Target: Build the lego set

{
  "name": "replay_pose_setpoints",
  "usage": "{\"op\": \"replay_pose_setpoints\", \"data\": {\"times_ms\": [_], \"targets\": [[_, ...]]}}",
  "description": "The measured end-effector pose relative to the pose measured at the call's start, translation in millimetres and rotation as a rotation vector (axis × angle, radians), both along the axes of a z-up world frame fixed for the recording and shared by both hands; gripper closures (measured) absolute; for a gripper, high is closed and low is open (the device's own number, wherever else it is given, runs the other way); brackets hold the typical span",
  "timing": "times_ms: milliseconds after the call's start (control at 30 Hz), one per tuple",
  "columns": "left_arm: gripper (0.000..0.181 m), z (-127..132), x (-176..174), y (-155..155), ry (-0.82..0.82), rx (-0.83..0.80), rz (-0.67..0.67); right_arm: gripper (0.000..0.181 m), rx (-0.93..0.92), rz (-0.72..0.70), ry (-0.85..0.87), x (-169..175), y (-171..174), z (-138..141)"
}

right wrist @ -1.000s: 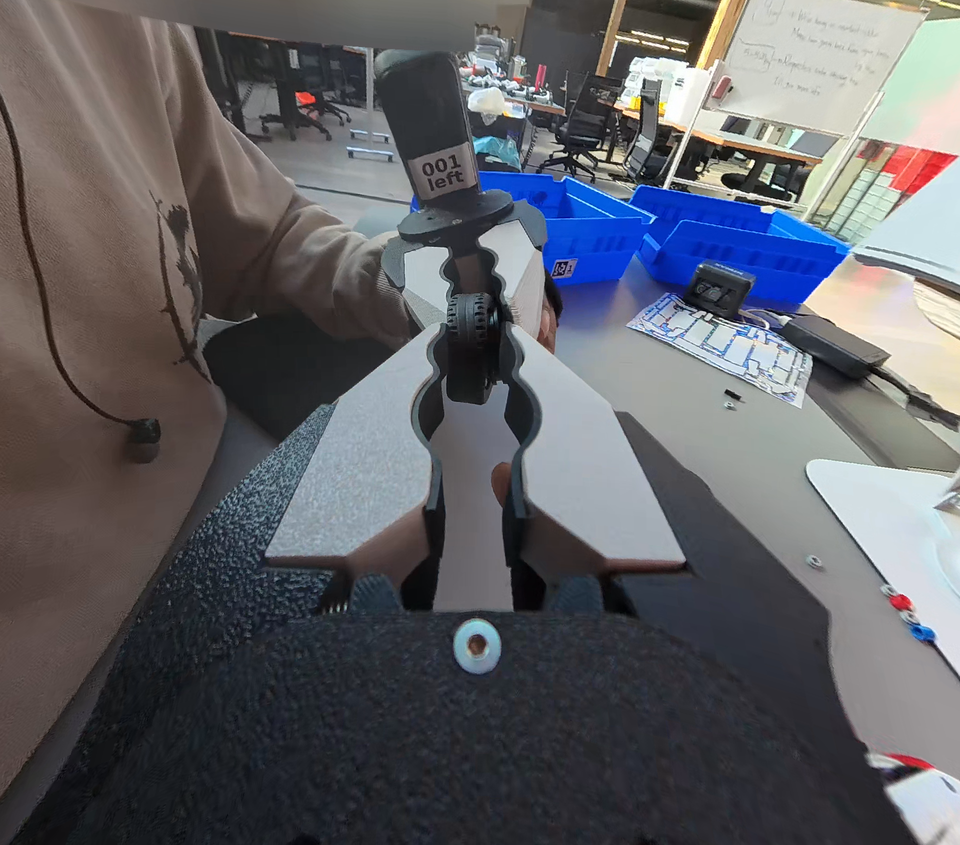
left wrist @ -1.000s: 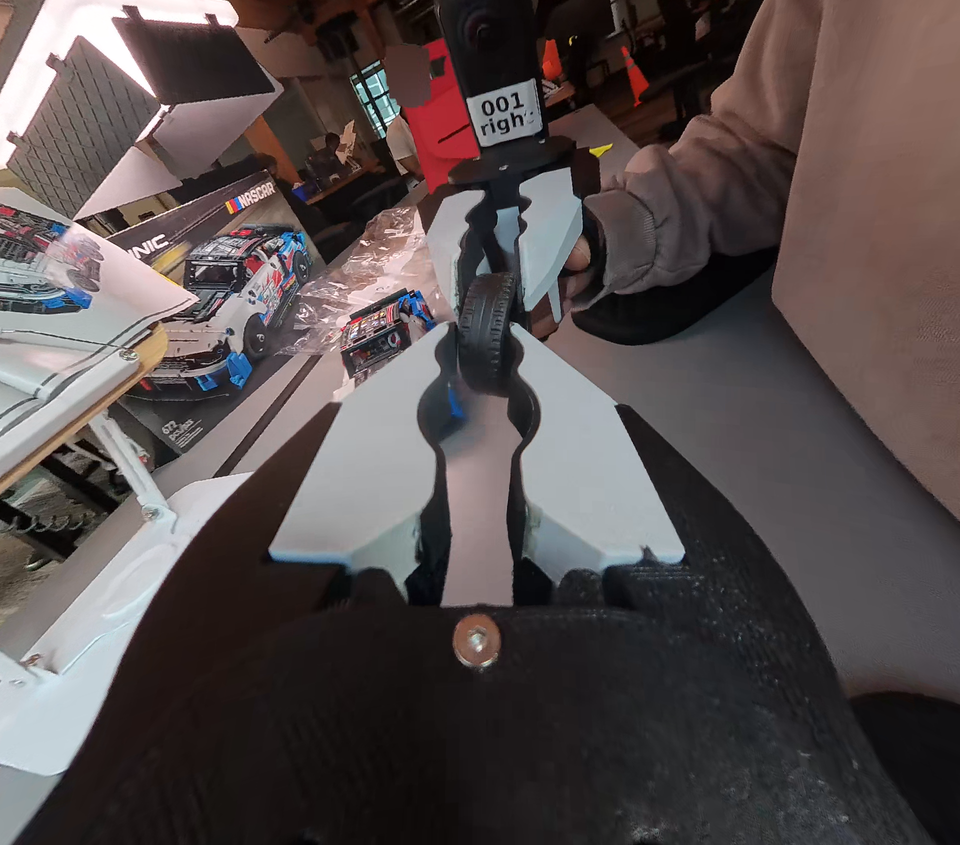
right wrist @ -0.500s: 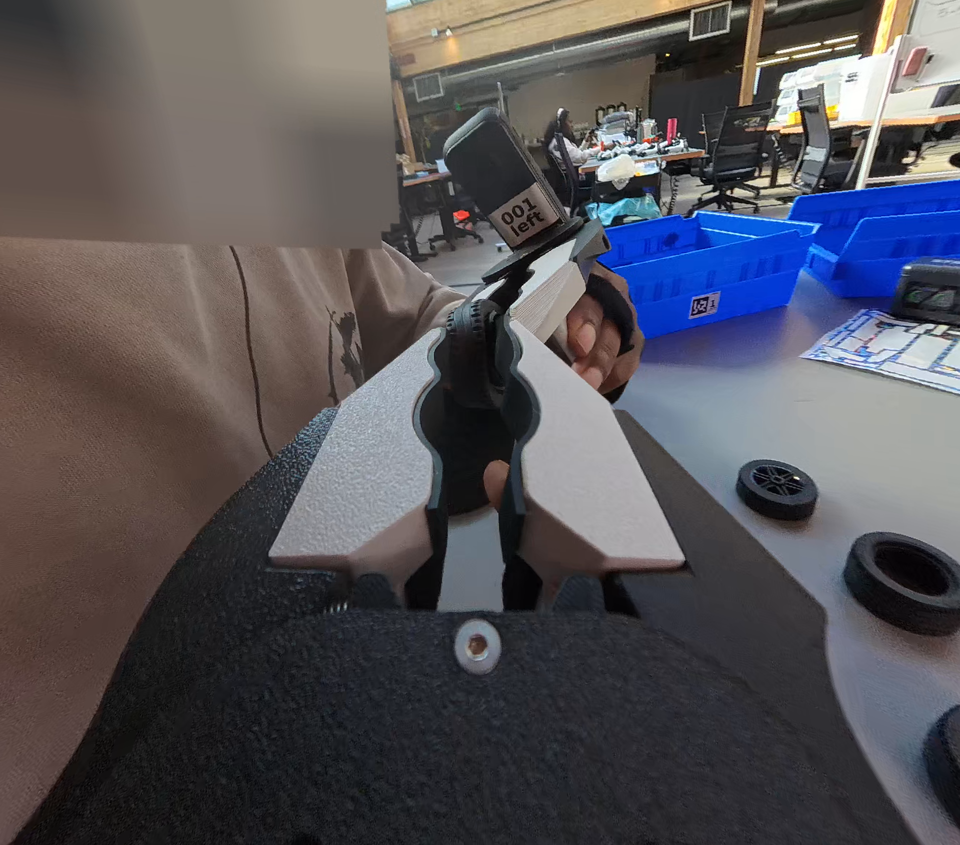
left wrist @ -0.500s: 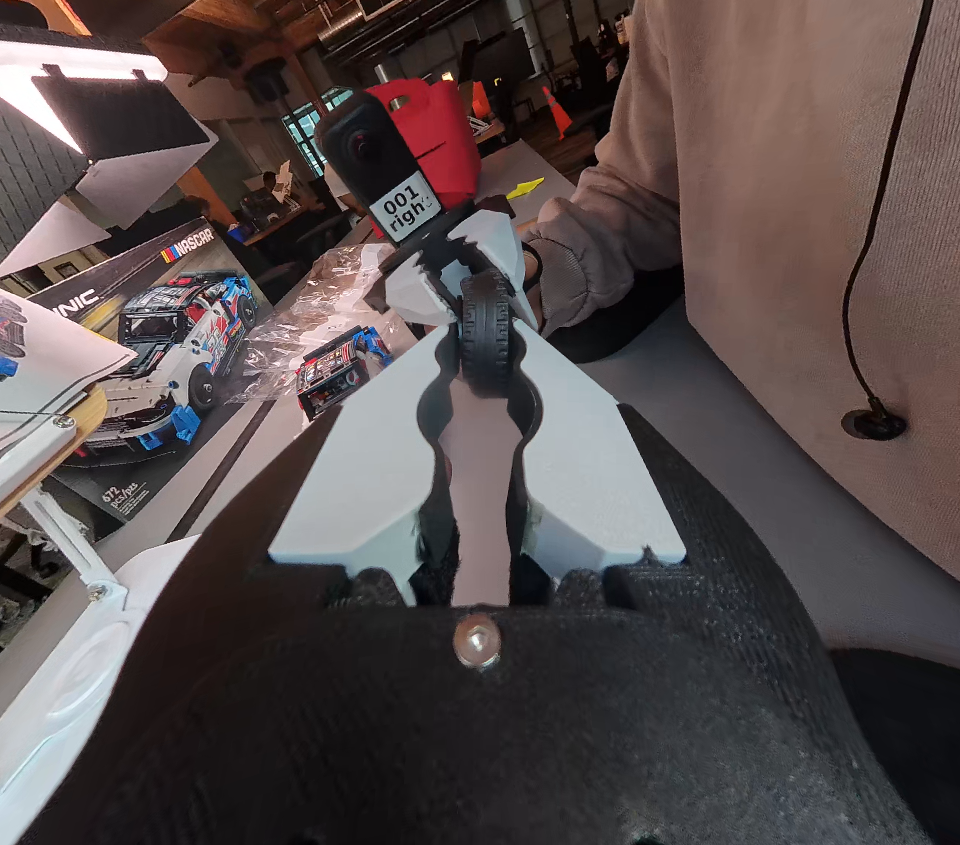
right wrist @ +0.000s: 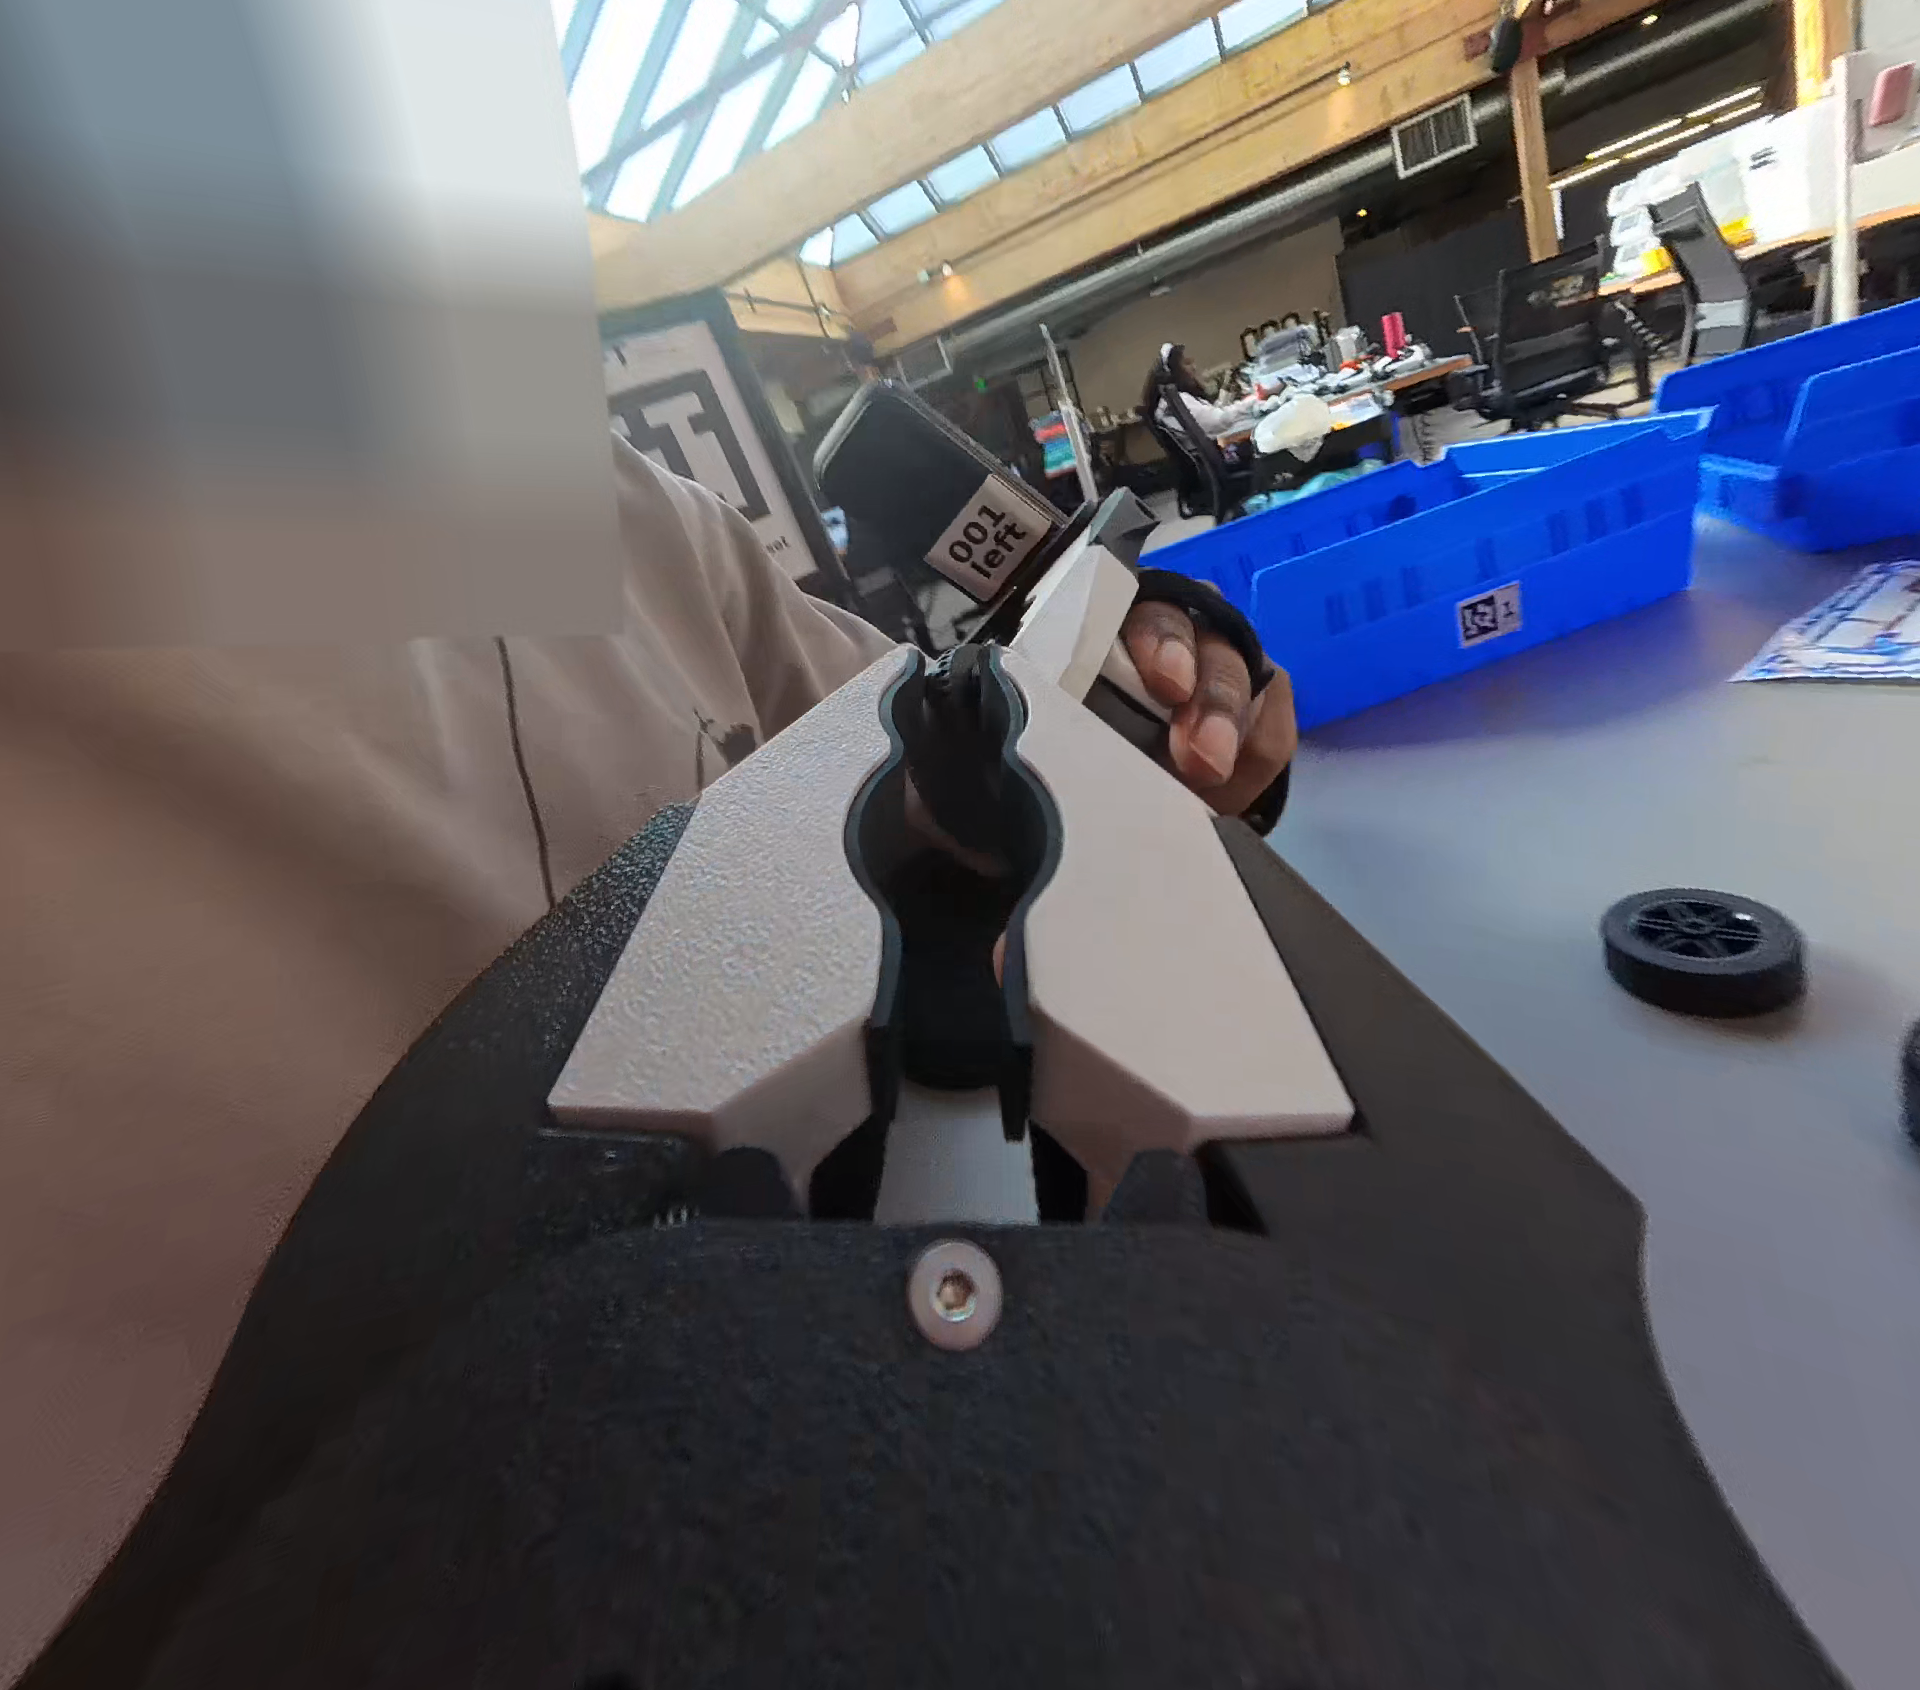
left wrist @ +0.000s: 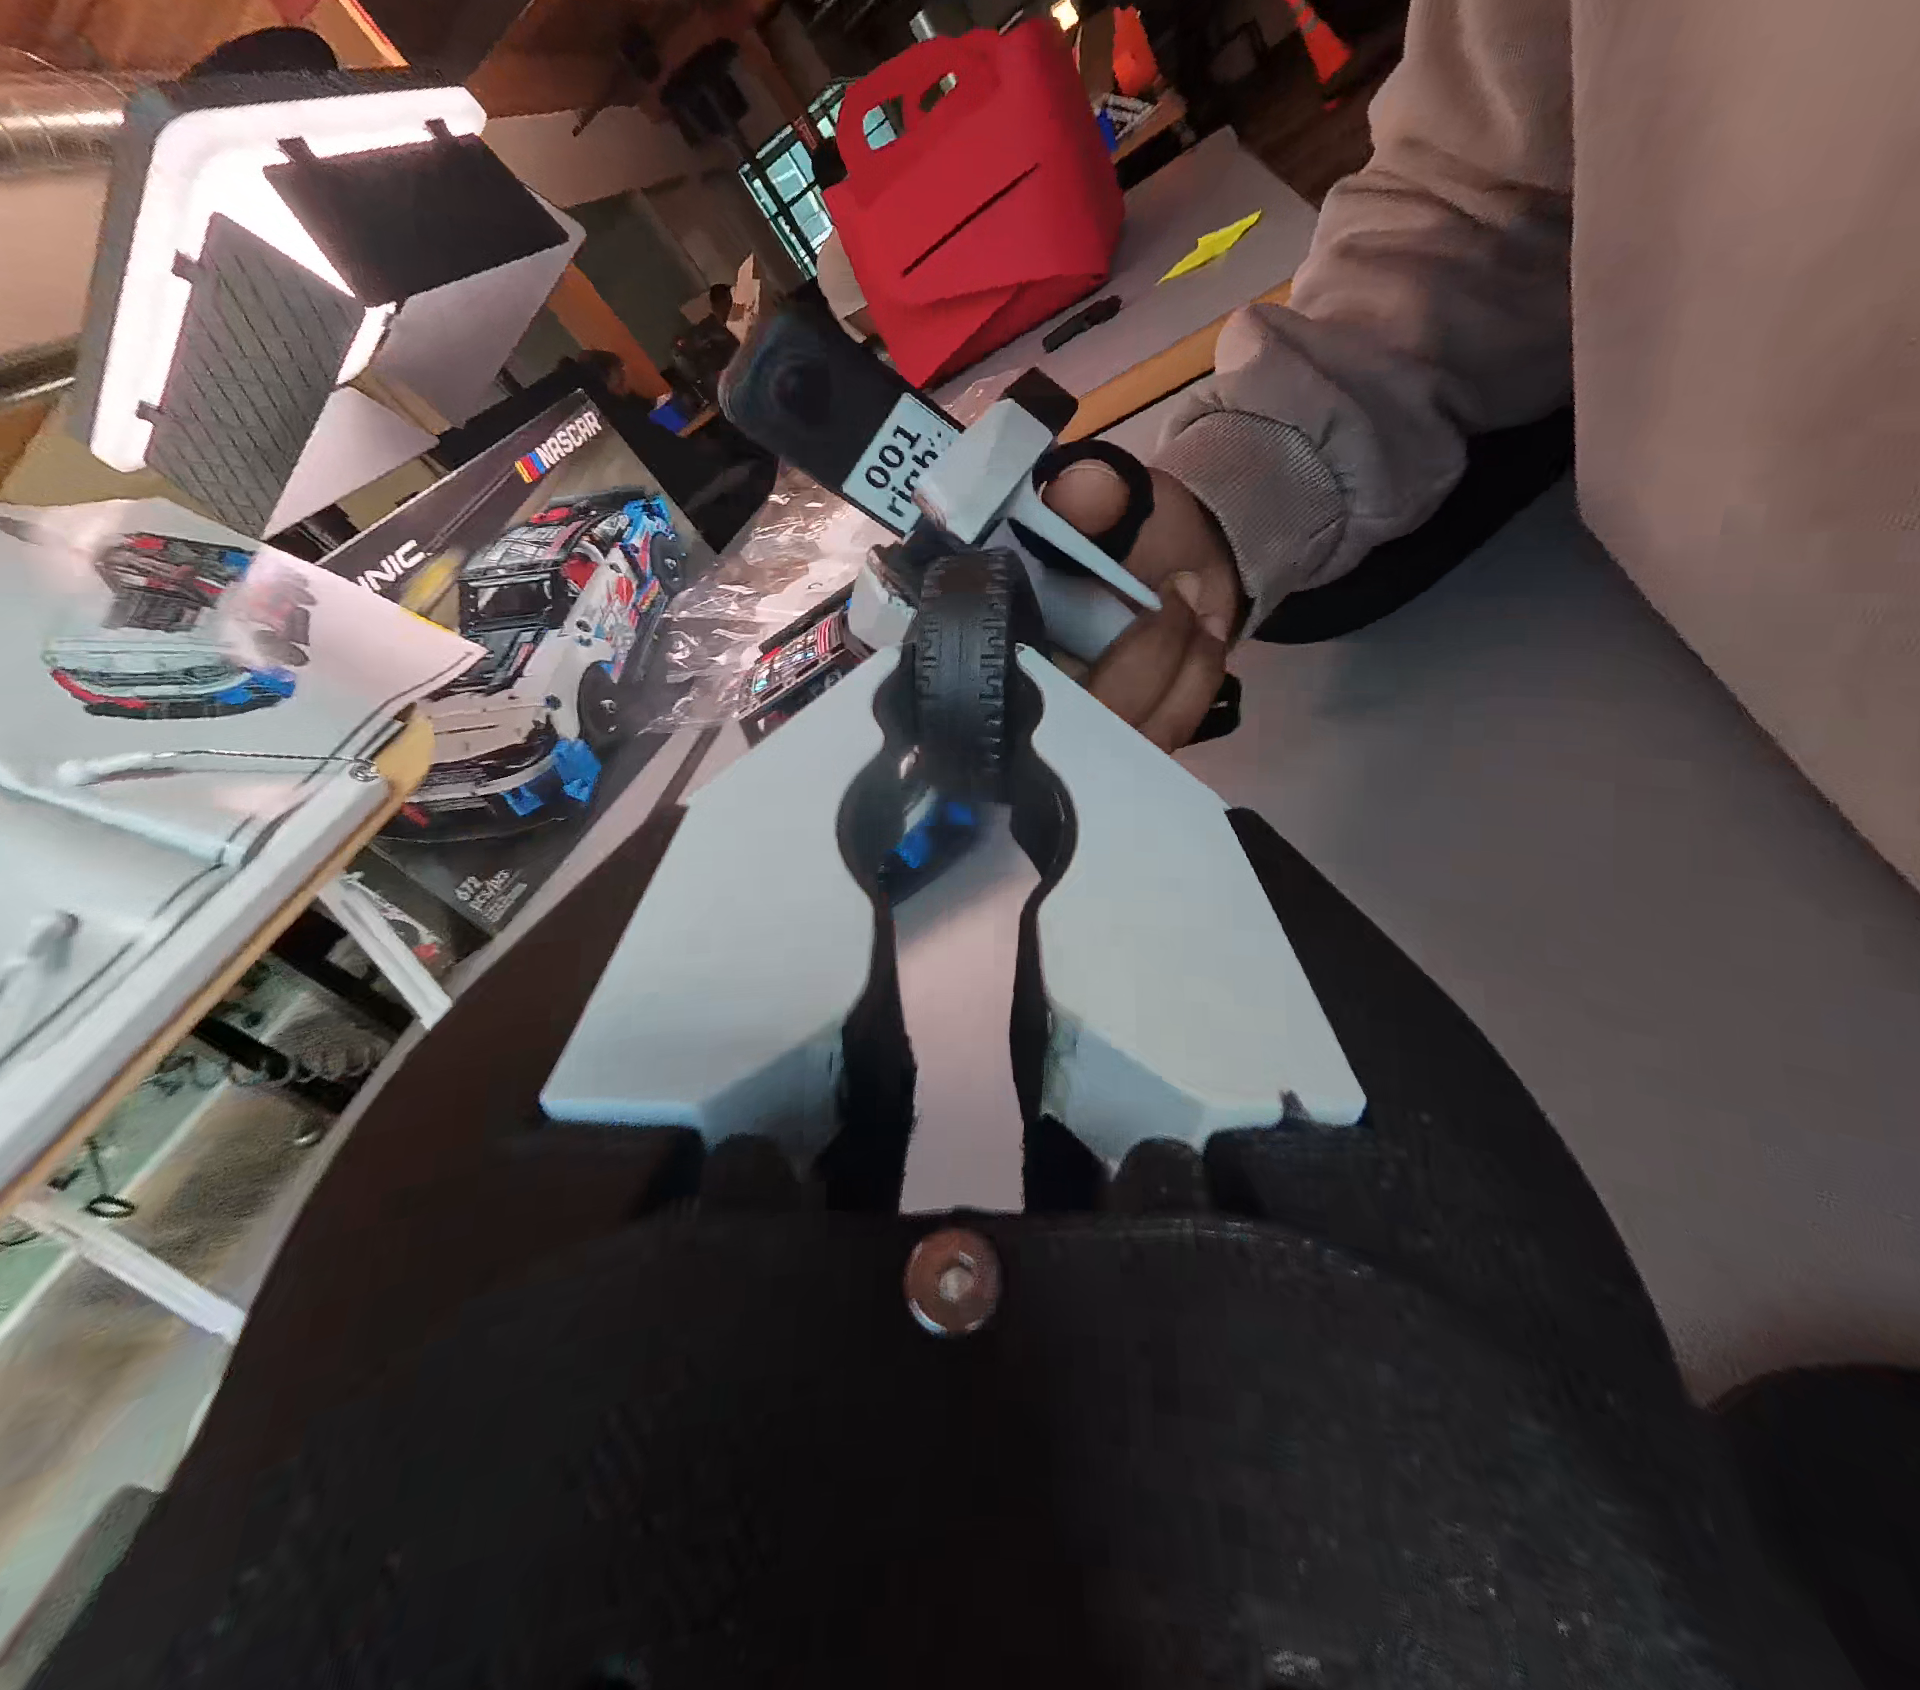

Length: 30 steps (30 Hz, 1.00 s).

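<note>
Black rubber tyre (left wrist: 961,674), pinched upright between the white fingertips of the left gripper (left wrist: 961,669), jaws closed on its tread, raised clear of the grey table (left wrist: 1507,809). Meeting it from the far side, the tilted right gripper (right wrist: 961,684), jaws shut around a small black wheel piece (right wrist: 961,710); hub or tyre edge, too dark to tell. Both grippers tip to tip, close in front of a person in a beige sweatshirt (left wrist: 1662,290). Right hand (left wrist: 1153,612) wrapped around one handle, left hand (right wrist: 1205,705) around the other, thumb and fingers on the trigger.

Just beyond the tyre, on the table: a partly built Lego car (left wrist: 800,669), with crinkled clear plastic bags (left wrist: 748,560) behind it. Farther left, the set's box (left wrist: 540,601) lying at an angle, partly under an open instruction booklet (left wrist: 177,653) on a raised stand. Above those, a lit lamp panel (left wrist: 249,310). Far back, a red bag (left wrist: 966,206) and a yellow paper scrap (left wrist: 1210,248).

On the table's right side, well apart from the grippers: a loose black wheel hub (right wrist: 1704,954) lying flat, another tyre's edge (right wrist: 1912,1079) cut by the frame, a printed sheet (right wrist: 1839,632), and blue bins (right wrist: 1455,560) at the far end.
</note>
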<state>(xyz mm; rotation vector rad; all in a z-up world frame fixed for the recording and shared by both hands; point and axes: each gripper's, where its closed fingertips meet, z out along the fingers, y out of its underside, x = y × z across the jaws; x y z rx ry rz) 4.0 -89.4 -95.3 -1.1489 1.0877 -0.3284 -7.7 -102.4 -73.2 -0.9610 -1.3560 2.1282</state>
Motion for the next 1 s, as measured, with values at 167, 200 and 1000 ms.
{"op": "replay_pose_setpoints", "data": {"times_ms": [167, 200, 1000], "targets": [[0.168, -10.9, -4.5, 10.4, 0.022, -0.063, 0.041, 0.165, 0.359, -0.207, -0.029, -4.3, 8.8, -10.8], [0.168, -13.1, -5.0, 12.0, 0.032, -0.073, 0.050, 0.163, 0.433, -0.237, -0.039, -4.6, 10.0, -13.3], [0.168, -7.1, -32.2, 46.3, -0.572, -0.654, -0.051, 0.141, 0.140, -0.331, -0.143, -17.0, 56.2, -14.7]]}}
